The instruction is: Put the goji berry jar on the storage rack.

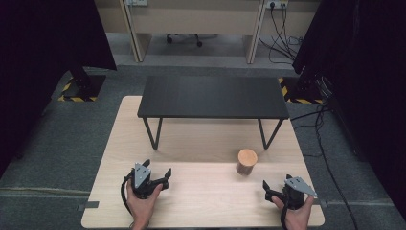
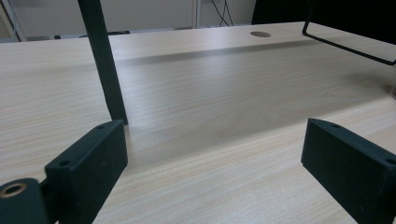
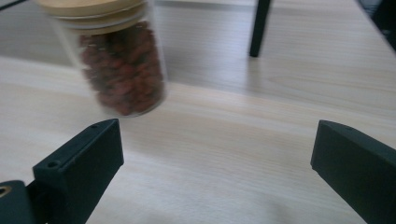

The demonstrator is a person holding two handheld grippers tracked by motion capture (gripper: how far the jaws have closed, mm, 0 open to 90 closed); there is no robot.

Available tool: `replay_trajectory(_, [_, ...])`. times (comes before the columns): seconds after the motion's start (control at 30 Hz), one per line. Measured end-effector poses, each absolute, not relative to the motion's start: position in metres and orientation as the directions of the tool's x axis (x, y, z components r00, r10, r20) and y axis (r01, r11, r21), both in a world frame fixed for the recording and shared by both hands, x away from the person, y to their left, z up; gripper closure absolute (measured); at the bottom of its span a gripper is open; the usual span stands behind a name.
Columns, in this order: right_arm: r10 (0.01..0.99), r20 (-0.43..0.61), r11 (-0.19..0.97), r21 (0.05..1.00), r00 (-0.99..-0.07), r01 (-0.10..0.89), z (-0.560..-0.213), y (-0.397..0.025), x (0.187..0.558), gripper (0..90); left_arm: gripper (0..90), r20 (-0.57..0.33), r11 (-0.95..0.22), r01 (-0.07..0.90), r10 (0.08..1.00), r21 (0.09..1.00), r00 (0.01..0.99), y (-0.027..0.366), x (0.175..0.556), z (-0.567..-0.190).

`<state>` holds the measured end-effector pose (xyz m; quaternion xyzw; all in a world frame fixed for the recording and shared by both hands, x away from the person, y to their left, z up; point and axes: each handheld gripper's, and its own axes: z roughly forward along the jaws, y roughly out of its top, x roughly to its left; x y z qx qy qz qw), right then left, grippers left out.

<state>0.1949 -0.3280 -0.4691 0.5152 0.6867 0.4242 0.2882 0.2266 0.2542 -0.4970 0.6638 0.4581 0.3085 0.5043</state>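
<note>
nothing's been picked up yet: the jar (image 1: 247,162) stands untouched on the table (image 1: 191,196), right gripper (image 1: 277,190) near it, left gripper (image 1: 158,176) well apart, both with jaws spread.

The high view looks forward and down from above the person's side, taking in the whole wooden table (image 1: 201,191) with the black shelf (image 1: 213,97) at frame centre and floor beyond. The left gripper view sits low, close to the tabletop (image 2: 224,102), facing along it toward a shelf leg (image 2: 103,60) at upper left. The right gripper view is equally low and close, facing the jar (image 3: 116,56) at upper left and another shelf leg (image 3: 259,28) at top. All three share the tabletop and shelf legs.
</note>
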Motion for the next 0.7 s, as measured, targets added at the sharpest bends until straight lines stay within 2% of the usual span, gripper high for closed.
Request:
replay_trajectory(0.3, [0.9,0.056,0.146,0.896,-0.433,0.419,-0.474,-0.346,0.198,2.4,6.2,-0.049,-0.077,0.3,0.919,0.951,0.39,0.253,0.227,-0.496])
replay_trajectory(0.7, [0.863,0.057,0.169,0.904,-0.502,0.393,-0.476,-0.338,0.215,2.6,6.2,-0.048,-0.075,0.296,0.92,0.952,0.388,0.253,0.226,-0.497])
